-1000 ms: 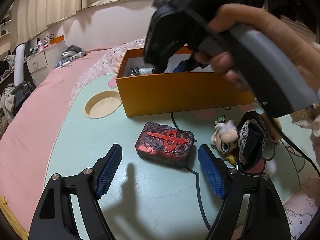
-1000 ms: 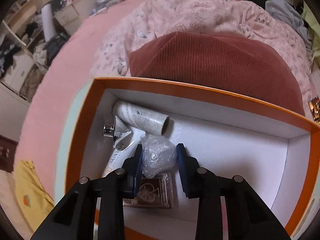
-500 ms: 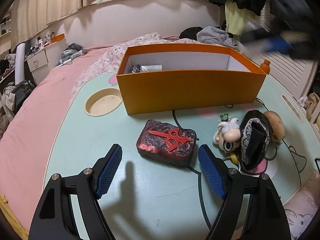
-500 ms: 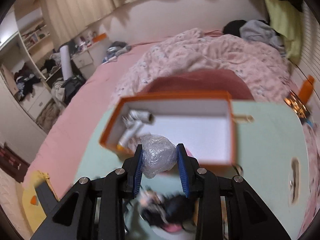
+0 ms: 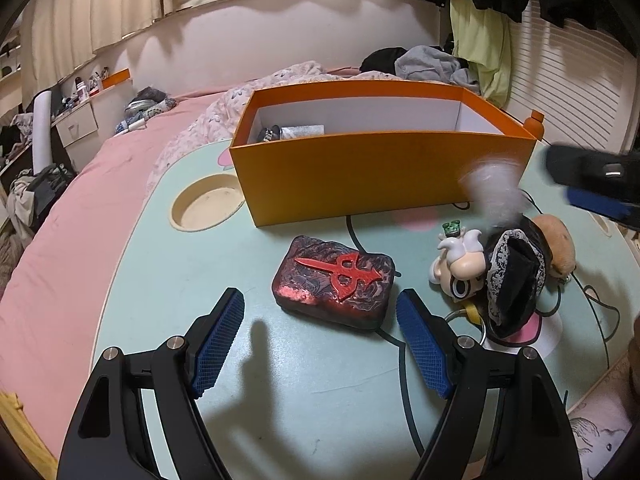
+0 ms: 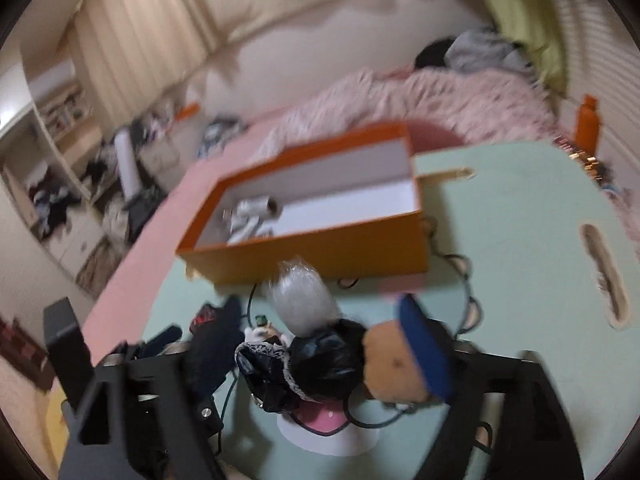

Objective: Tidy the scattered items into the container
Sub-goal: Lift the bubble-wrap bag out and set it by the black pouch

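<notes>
The left gripper [image 5: 320, 336] hangs wide open over the mint-green desk [image 5: 168, 280], nothing between its blue pads [image 5: 218, 340]. Just beyond them lies a dark block [image 5: 334, 282] with a raised red sign on top, flat on the desk and touching neither pad.

Farther off stands the orange box [image 5: 380, 176], open at the top, white inside. A few items lie in its left end, among them a pale tube [image 6: 260, 204]; the rest of its floor is bare.

The right gripper [image 6: 320, 344] is opening, its fingers already well apart. A crinkled plastic bag [image 6: 304, 300], blurred in both views, shows between them above the desk, in front of the box's near wall and not inside it; neither pad presses on it.

Below the bag, right of the block, lies a cluster: a small white figure [image 5: 458, 264], a black pouch with lace trim [image 5: 516, 280] and a tan plush [image 5: 558, 240]. A black cable [image 5: 404, 380] runs across the desk, and a round cup recess [image 5: 206, 206] sits left of the box. A pink bed [image 5: 80, 220] lies beyond.
</notes>
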A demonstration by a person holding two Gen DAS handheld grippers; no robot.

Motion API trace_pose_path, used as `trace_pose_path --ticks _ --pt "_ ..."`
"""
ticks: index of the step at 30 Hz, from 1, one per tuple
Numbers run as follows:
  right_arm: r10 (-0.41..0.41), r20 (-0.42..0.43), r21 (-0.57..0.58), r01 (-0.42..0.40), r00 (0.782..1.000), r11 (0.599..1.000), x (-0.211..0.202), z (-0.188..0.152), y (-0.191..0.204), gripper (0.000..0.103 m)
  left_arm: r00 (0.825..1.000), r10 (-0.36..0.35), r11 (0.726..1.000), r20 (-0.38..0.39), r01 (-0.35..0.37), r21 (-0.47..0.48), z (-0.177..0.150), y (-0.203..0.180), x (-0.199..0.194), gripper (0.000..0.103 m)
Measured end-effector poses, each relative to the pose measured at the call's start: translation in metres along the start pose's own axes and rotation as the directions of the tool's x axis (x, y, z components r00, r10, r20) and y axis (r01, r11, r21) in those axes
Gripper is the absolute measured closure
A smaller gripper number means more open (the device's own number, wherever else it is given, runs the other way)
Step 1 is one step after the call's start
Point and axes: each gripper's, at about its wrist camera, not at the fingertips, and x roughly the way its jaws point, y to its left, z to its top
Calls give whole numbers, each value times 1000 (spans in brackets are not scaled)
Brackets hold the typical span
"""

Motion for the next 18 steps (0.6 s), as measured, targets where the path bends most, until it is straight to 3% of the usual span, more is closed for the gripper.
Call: trace_pose_path --ticks 6,9,14,17,18 --pt "49 28 55 -50 998 997 -20 -12 -12 16 998 -26 1000 -55 27 9 7 0 5 25" --pt "61 34 75 -63 998 995 -20 -11 -15 16 999 -43 998 -10 43 38 23 3 -14 25" --pt "91 17 106 -92 996 990 -18 -14 -21 16 998 17 991 62 -25 133 94 12 -45 25" --pt "98 18 113 -100 995 989 -18 -14 -22 16 998 -63 988 -11 64 140 145 20 -34 25" --pt "103 19 115 -105 994 988 -18 -14 -23 16 997 -60 985 -51 68 156 158 19 -23 35"
